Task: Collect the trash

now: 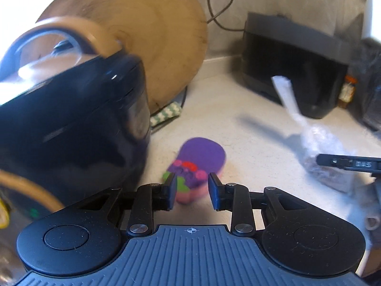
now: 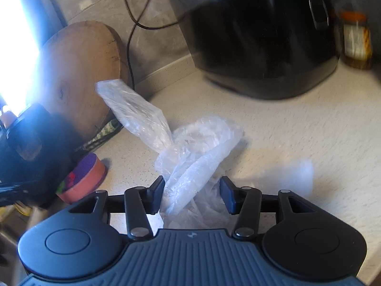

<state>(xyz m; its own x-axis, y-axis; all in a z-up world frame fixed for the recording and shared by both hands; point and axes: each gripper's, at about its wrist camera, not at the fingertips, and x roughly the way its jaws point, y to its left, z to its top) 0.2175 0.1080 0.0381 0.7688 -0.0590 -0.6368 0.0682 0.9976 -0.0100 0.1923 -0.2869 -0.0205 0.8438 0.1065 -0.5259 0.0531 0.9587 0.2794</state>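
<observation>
A purple and pink sponge-like item with coloured print lies on the white counter. My left gripper is open, its fingers on either side of the item's near end. A clear crumpled plastic bag lies on the counter; it also shows in the left wrist view. My right gripper is open with the bag between its fingers. The purple item shows at the left of the right wrist view.
A black appliance with a glass lid stands close on the left. A round wooden board leans on the wall. A dark air fryer stands at the back, a jar beside it. A cable hangs down the wall.
</observation>
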